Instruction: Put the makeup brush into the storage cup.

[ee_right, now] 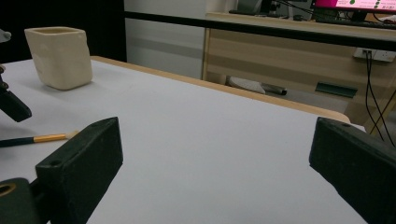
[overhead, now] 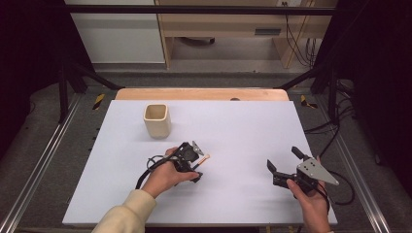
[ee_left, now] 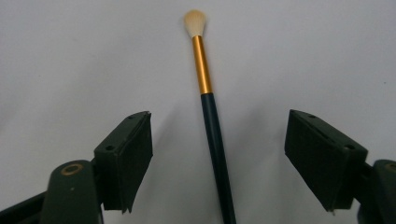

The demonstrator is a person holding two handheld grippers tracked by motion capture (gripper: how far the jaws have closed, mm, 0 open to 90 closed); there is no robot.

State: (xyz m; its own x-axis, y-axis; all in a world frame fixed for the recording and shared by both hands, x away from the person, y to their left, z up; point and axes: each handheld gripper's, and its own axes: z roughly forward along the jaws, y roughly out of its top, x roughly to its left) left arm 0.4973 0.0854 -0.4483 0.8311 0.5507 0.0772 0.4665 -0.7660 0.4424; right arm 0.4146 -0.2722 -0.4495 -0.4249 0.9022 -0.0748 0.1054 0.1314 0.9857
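barely started tbh: left gripper (ee_left: 218, 154) jaws apart, straddling the slim dark-handled, gold-ferruled makeup brush (ee_left: 212, 126) lying flat on the white counter (overhead: 243, 126), not pinched yet, right gripper (overhead: 286, 165) wide open and idle, cream square ceramic cup (overhead: 157, 120) empty as far as i can see.

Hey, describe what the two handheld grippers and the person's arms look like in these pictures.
Both grippers are black. The left gripper and right gripper each carry a grey three-cornered plate and trail a black cable. Seen close up, the left one's pads are dark, flat, rectangular blocks, each with a small hole near the edge. The left forearm wears a cream sleeve; no sleeve is visible on the right one.
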